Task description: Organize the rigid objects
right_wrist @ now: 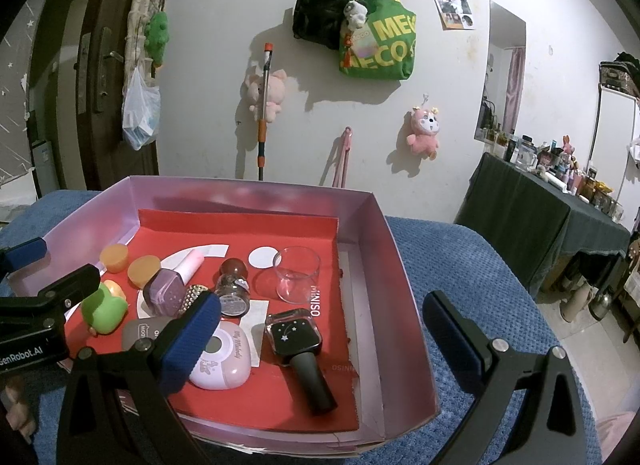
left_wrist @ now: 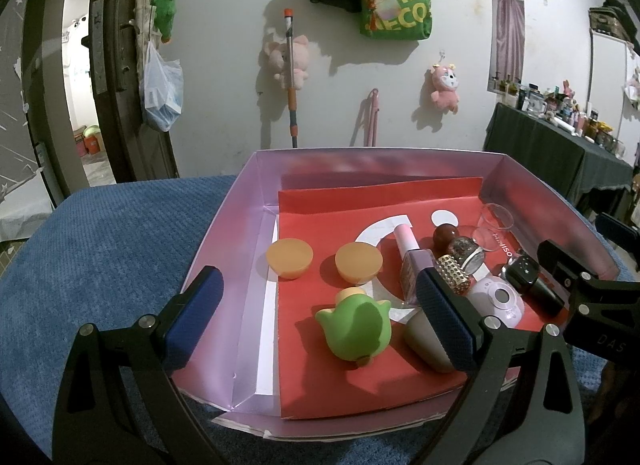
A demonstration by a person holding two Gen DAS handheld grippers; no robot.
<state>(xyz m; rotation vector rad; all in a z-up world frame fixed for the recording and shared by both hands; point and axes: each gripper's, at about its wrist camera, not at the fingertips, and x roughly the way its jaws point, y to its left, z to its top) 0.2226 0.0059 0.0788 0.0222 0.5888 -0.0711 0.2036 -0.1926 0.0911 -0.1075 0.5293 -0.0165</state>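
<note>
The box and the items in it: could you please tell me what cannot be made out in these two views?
- Grey item, left wrist view: partly behind the left gripper finger.
- Rhinestone-covered item, right wrist view: mostly hidden by the right gripper finger and the purple bottle.
- Box near wall, both views: blocked by the gripper frames.
- Bottles on the dark side table: too small to identify.

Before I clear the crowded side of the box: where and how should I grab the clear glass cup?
Probably take the clear glass cup across its round wall near the middle, coming from above with the right hand-held gripper. It lies tilted on its side, rim facing away, with open floor to its right.
</note>
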